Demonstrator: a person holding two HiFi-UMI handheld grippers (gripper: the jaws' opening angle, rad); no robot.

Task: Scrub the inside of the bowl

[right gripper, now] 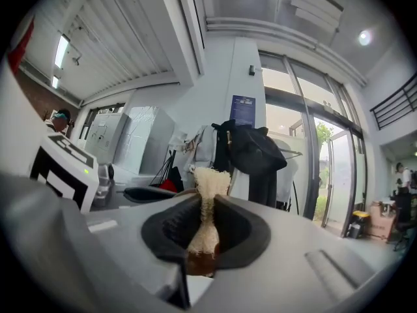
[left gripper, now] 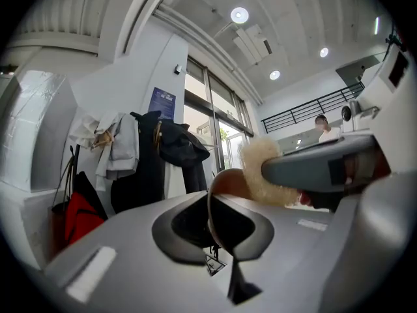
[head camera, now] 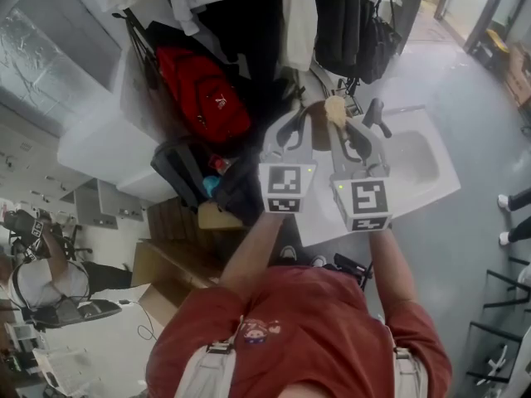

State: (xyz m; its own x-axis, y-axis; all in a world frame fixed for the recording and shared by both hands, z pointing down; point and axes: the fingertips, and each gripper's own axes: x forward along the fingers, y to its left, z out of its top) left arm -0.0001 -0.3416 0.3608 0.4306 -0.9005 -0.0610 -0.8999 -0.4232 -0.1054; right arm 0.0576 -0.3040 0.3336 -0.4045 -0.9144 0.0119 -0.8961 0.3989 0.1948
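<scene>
Head view: a person holds the left gripper [head camera: 296, 128] and right gripper [head camera: 361, 131] side by side over a white sink [head camera: 427, 191].

Left gripper view: its jaws pinch the brown bowl [left gripper: 228, 182] by the rim (the fluffy scrubber [left gripper: 259, 167] touches it).

Right gripper view: its jaws clamp the scrubber.

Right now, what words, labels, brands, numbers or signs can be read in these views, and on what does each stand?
None can be read.
Blue poster on the wall: print too small.
Red backpack: white logo, blurred.
Red shirt: chest print, blurred.
Triangle sticker below the jaws: too small.
</scene>
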